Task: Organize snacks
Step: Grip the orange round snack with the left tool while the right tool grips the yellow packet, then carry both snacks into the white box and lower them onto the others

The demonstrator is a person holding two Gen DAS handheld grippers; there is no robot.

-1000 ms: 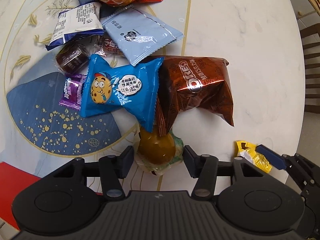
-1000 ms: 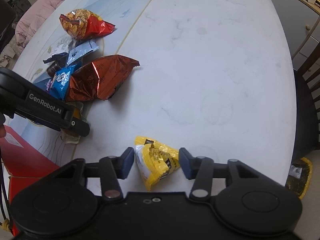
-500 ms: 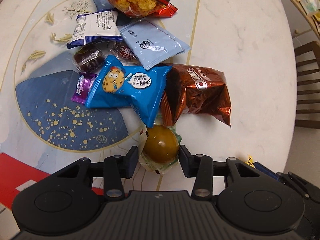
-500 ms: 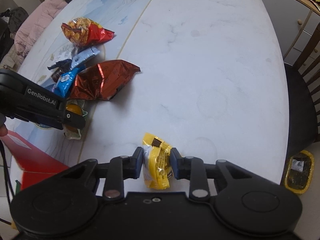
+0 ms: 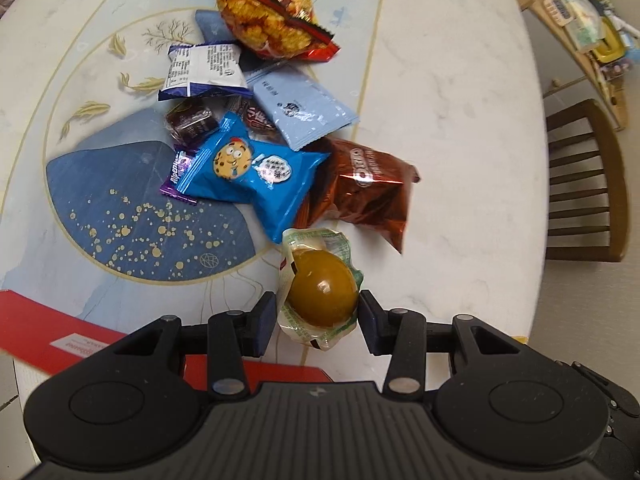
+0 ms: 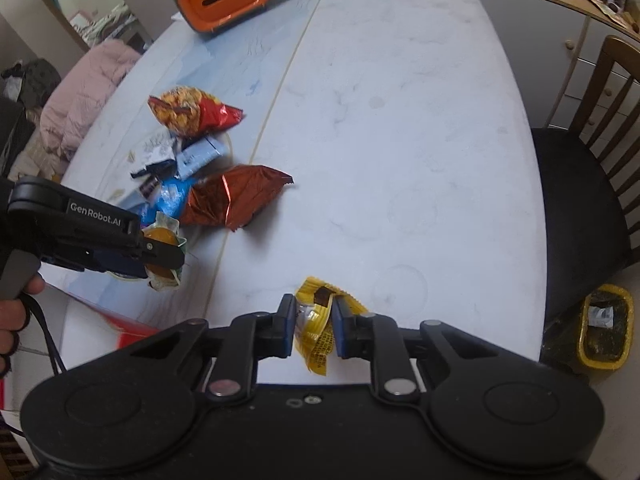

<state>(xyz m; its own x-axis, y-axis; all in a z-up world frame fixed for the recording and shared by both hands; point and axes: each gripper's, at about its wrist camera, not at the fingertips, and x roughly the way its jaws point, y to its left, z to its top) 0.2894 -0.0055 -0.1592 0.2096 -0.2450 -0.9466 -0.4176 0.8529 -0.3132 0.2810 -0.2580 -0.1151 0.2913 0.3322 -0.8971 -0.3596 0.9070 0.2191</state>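
Left wrist view showed your left gripper [image 5: 318,316] clamping the jelly cup [image 5: 322,288] over the worktop [image 5: 460,120]; your right gripper [image 6: 314,330] pinched the yellow packet [image 6: 318,336]. You needed steady squeezes toward the red box [image 5: 60,344].

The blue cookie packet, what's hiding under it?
The blue cookie packet lies on top of a purple candy wrapper at one end and the brown Oreo bag at the other. A dark wrapped sweet pokes out behind. Anything beneath its middle is covered.
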